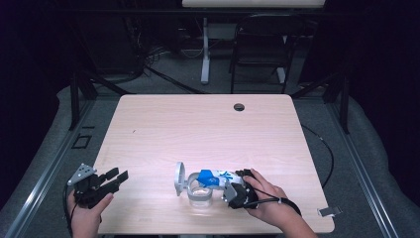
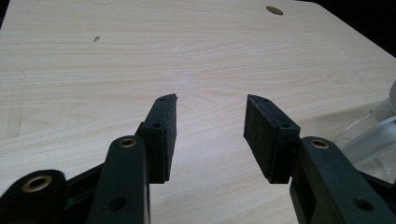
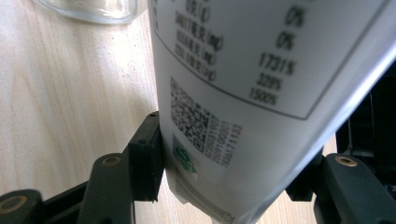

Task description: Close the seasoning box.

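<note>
Right gripper (image 1: 236, 184) is clamped on a white packet (image 3: 243, 93): in the right gripper view both black jaws press against the packet's printed sides, with its code square and table of figures facing the camera. From the high view the packet (image 1: 214, 178), white with blue print, lies tilted over toward a clear glass jar (image 1: 199, 193) standing just beside it on the table (image 1: 198, 124), its far end resting at or over the jar's mouth; whether anything is leaving the packet cannot be told. This hold low on the packet suggests a pouring or emptying step, since it leaves the leading end free above the opening. A hinged lid (image 1: 179, 177) stands swung back on the jar's left, apparently so that the mouth stays clear. Left gripper (image 1: 110, 179) rests near the table's front left edge, well apart from the jar, its jaws spread with nothing between them; the left gripper view confirms bare wood between the pads (image 2: 163, 135). That position is judged a standby, ready to steady the jar. Farther off, a round cable hole (image 1: 239, 106) marks the table's rear edge, and beyond it stand a chair (image 1: 260, 49) and a desk leg (image 1: 205, 49).
</note>
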Demonstrator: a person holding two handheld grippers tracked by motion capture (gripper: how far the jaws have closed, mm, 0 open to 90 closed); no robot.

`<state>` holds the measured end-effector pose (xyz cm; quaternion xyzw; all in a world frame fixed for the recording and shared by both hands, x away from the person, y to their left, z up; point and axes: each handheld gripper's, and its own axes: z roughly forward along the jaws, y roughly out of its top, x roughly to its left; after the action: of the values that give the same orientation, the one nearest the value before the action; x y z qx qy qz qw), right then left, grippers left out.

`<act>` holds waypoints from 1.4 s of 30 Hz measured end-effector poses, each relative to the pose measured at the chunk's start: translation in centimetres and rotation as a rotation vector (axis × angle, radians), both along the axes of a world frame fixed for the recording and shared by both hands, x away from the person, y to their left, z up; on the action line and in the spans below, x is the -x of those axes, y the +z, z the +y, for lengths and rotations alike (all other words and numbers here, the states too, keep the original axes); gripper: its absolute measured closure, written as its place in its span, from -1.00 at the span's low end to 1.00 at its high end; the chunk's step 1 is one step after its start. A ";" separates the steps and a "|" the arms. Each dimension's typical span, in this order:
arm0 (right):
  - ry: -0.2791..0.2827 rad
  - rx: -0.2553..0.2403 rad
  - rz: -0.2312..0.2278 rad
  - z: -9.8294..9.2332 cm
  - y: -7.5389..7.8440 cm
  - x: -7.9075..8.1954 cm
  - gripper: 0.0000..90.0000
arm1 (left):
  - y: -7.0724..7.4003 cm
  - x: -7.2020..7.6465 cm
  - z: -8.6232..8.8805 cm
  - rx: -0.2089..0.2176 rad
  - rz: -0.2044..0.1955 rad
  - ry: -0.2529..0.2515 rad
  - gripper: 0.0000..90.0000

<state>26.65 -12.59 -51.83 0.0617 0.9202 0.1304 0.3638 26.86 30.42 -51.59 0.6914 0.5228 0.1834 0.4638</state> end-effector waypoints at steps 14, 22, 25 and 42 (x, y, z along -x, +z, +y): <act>0.007 0.059 -0.015 0.3 0.5 0.1 -0.05 | 0.0 0.0 0.0 0.001 0.002 0.003 0.21; 0.016 0.085 -0.020 0.4 0.8 0.1 -0.05 | 0.0 0.0 0.1 0.001 0.003 0.006 0.21; 0.006 0.099 -0.016 0.5 0.9 0.2 -0.05 | -0.1 0.0 0.1 0.000 0.003 0.006 0.21; 0.022 0.147 -0.030 0.7 1.3 0.3 -0.04 | -0.1 0.0 0.2 -0.001 0.006 0.005 0.21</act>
<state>26.37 -11.85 -50.53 0.0228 0.9225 0.0672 0.3795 26.89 30.63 -51.67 0.6909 0.5257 0.1830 0.4614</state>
